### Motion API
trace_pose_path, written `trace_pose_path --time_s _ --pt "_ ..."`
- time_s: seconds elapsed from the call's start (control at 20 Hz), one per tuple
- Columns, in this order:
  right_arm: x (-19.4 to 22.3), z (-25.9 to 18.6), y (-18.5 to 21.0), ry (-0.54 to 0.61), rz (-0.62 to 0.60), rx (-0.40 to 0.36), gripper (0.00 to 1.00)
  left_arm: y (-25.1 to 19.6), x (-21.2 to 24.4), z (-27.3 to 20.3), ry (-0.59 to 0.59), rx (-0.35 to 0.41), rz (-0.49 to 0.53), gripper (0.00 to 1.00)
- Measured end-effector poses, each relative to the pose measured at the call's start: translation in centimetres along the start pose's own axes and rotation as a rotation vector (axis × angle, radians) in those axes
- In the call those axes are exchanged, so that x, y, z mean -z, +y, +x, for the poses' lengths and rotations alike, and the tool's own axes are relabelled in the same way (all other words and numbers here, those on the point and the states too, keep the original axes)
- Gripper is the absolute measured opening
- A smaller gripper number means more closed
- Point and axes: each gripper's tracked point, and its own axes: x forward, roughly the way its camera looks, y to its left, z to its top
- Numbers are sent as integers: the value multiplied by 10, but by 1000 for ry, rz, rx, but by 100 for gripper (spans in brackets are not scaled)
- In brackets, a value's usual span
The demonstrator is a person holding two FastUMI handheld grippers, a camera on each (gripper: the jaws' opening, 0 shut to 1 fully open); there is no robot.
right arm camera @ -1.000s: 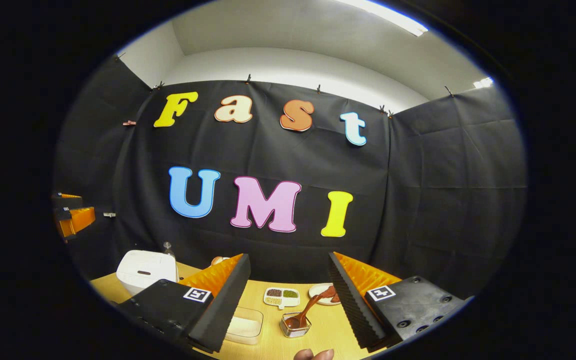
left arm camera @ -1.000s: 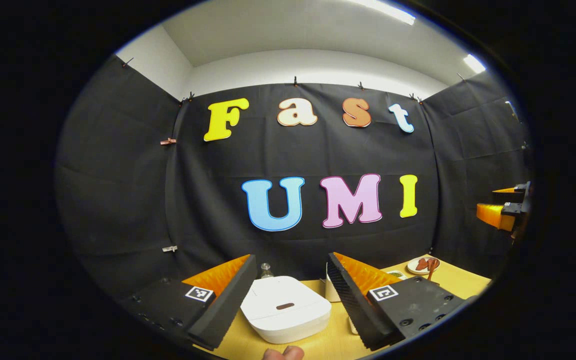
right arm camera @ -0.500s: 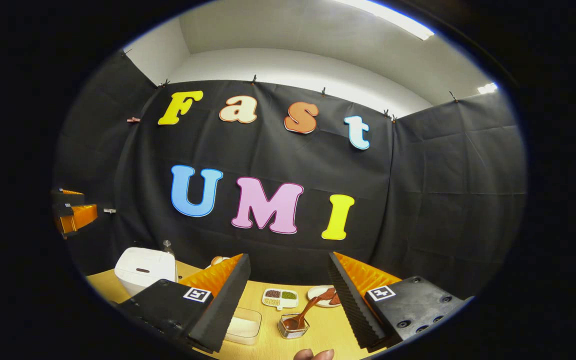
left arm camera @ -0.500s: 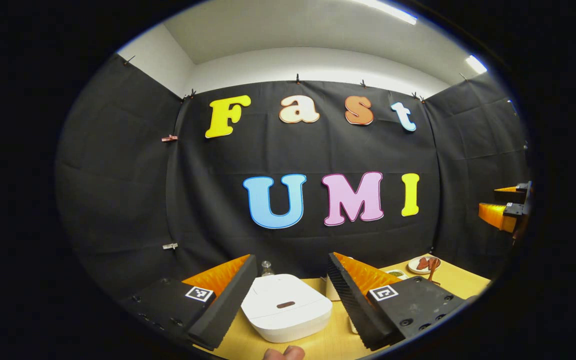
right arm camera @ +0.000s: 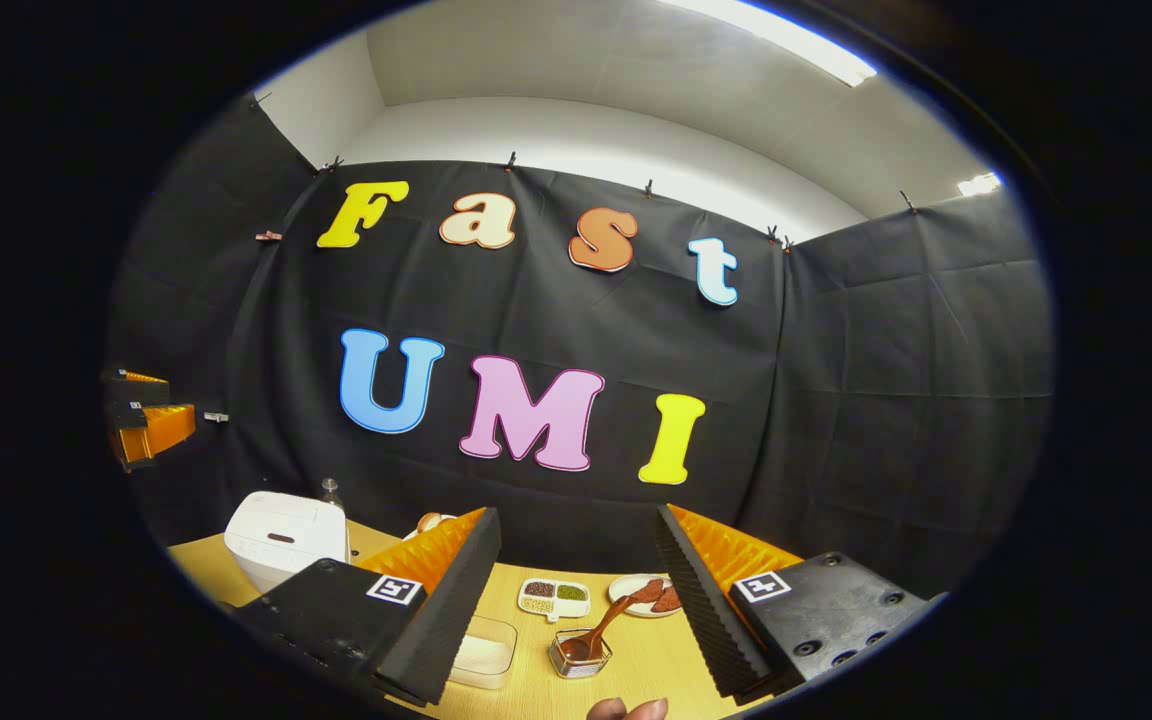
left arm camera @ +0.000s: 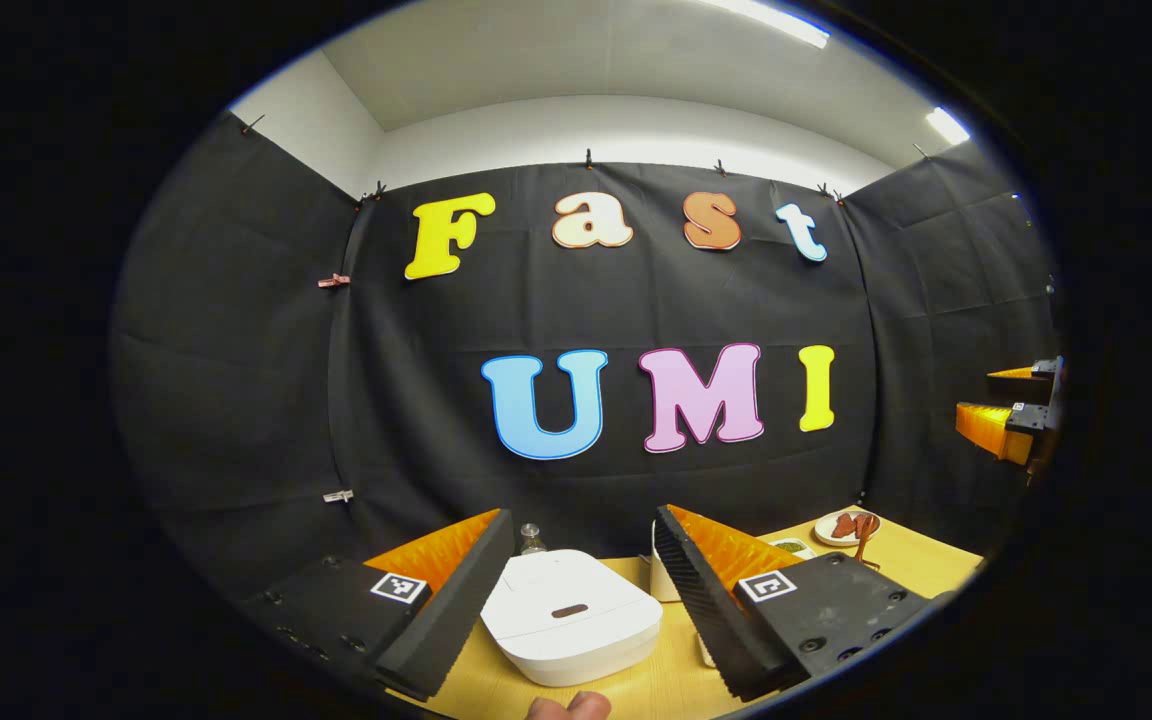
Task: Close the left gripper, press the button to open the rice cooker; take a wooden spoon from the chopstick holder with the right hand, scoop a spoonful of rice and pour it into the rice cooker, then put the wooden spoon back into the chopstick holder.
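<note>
Since a second ago my right gripper (right arm camera: 576, 600) has tipped slightly upward, so the wooden table (right arm camera: 636, 660) sits lower in the right gripper view. Its fingers are wide apart, holding nothing. The brown wooden spoon (right arm camera: 601, 625) stands in the small clear chopstick holder (right arm camera: 579, 652). My left gripper (left arm camera: 584, 590) is also spread apart above the closed white rice cooker (left arm camera: 571, 615).

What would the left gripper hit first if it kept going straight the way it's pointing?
Likely the booth's black cloth wall: the left gripper points over the closed white rice cooker, which sits lower between its open fingers. Depth is unclear.
</note>
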Motion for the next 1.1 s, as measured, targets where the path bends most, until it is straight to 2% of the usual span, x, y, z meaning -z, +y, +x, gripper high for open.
trace_pose_path --time_s 0.95,1.1 --pt "-4 -2 1 -9 -22 -2 97 -7 -8 0 -12 22 13 97" --pt "-4 -2 0 -8 -19 0 97 -12 -10 0 -24 38 29 90"
